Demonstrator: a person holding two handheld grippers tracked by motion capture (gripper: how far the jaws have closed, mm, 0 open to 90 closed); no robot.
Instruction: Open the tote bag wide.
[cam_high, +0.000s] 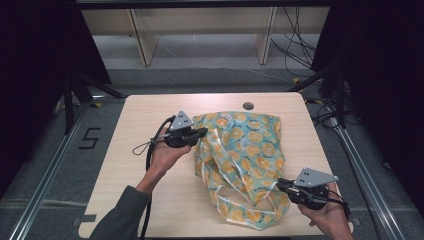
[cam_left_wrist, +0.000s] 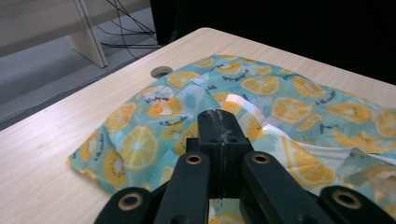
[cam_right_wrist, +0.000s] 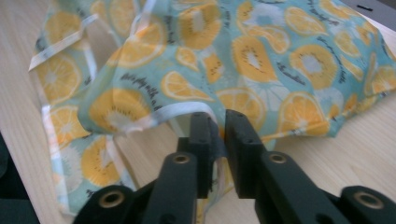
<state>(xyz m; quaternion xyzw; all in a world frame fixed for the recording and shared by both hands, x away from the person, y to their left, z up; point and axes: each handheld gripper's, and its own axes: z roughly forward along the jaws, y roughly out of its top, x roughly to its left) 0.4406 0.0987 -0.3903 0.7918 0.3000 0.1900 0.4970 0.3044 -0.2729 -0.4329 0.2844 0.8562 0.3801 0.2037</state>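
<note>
The left gripper (cam_high: 199, 134), jaws pressed together, pinches the fruit-print bag (cam_high: 250, 145) at its nine o'clock edge; the pinched fabric hides behind the jaws. The bag lies crumpled mid-table (cam_high: 150, 110), a cable hole (cam_high: 248, 106) at twelve o'clock. At five o'clock, the right gripper (cam_high: 281, 184) nips the bag's pale trim (cam_right_wrist: 173, 112).
</note>
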